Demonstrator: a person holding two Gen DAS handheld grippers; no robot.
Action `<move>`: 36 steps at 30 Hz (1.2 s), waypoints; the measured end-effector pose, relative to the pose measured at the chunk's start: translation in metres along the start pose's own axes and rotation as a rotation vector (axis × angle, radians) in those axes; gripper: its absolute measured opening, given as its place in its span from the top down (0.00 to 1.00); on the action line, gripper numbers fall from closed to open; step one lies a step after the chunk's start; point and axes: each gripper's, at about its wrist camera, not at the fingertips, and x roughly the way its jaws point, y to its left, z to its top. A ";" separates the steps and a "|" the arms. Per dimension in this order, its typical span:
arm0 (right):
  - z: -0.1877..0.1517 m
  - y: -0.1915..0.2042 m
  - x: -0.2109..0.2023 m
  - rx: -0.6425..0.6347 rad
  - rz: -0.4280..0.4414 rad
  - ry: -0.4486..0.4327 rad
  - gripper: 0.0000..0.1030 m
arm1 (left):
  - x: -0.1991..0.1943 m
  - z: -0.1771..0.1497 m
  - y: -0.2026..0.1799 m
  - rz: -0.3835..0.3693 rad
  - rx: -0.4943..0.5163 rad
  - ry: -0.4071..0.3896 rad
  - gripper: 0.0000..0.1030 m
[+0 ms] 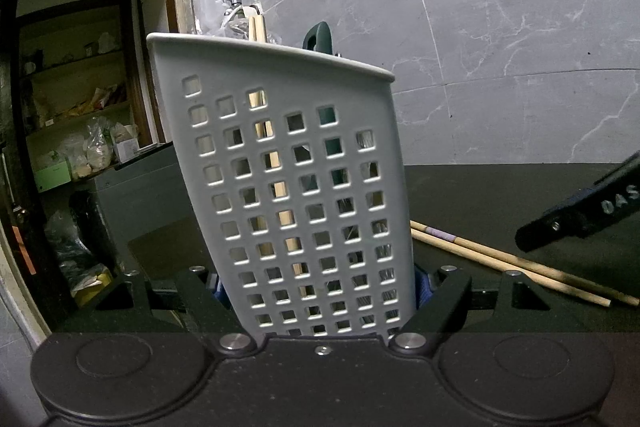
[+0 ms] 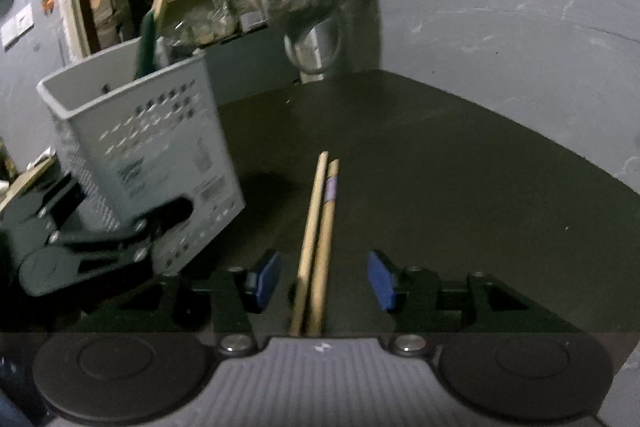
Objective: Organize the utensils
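1. Between my left gripper's (image 1: pixel 320 291) blue pads sits the grey perforated caddy (image 1: pixel 288 163); the jaws are clamped on its lower walls and hold it tilted, top leaning toward 11 o'clock in the left wrist view.
2. Inside the caddy I see wooden chopsticks (image 1: pixel 258 27) and a dark green handle (image 1: pixel 320 35) poking above the rim at 12 o'clock, with metal utensils glinting through the square holes on the right side.
3. On the dark counter (image 1: pixel 500 195), at 3 o'clock from the caddy, lies a loose pair of chopsticks (image 1: pixel 500 259), side by side and touching; one carries a pale purple band.
4. From the right wrist view, my right gripper (image 2: pixel 324 281) stands with its jaws apart, one blue pad (image 2: pixel 380 281) on each side of that pair. Neither pad touches the sticks, which rest on the counter and run toward 12 o'clock.
5. At 9 to 10 o'clock of the right wrist view I see the caddy again, gripped low by the left gripper.
6. Behind everything stands a grey marbled wall (image 1: pixel 480 7).
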 end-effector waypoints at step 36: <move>0.023 0.011 0.055 -0.084 -0.015 0.079 0.93 | 0.000 0.000 0.001 -0.003 0.000 -0.001 0.23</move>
